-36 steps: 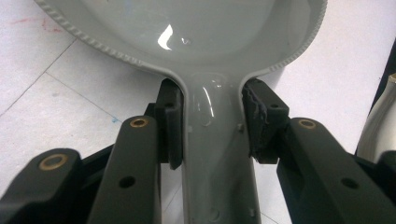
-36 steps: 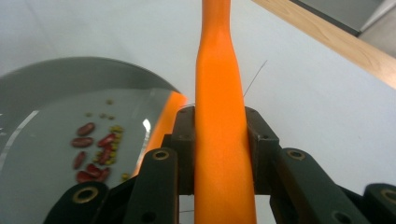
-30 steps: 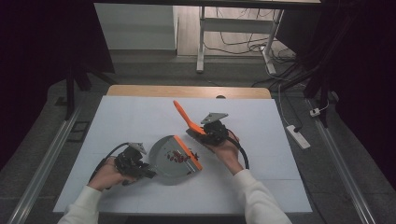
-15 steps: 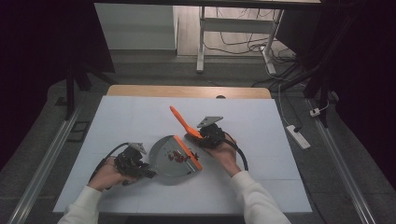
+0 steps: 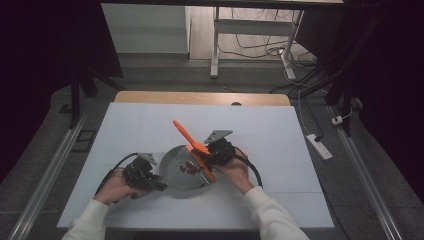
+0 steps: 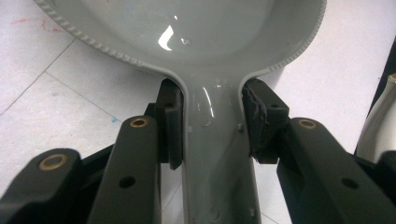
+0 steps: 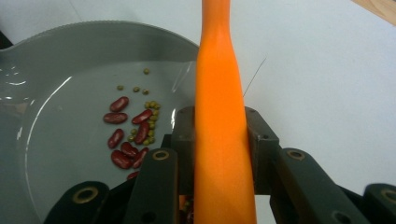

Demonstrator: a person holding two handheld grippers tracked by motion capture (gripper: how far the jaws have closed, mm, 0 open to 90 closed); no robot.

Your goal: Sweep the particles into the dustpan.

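Dark room, cables on the floor at the back, and a white surface [image 5: 260, 130] with a grey pan [image 5: 176, 161] sitting near the person's edge. The left gripper [image 5: 156, 184] is clamped on the pan's handle [image 6: 215, 154] — both pads press its sides right where it meets the bowl — so the pan looks pinned in place. The right gripper [image 5: 212, 154] is closed around an orange spatula [image 5: 192, 145], gripping it mid-length.

Progress-wise, I'd say we're in the middle: a little heap of red beans [image 7: 123, 135] and small green ones [image 7: 147, 112] is already in the pan, and the spatula's lower end sits down at the pan's right side by them, so stirring or scraping seems to be what's left.

The spatula's long axis runs diagonally — near end low in the pan, far end pointing up and away to the left, lifted off the surface.
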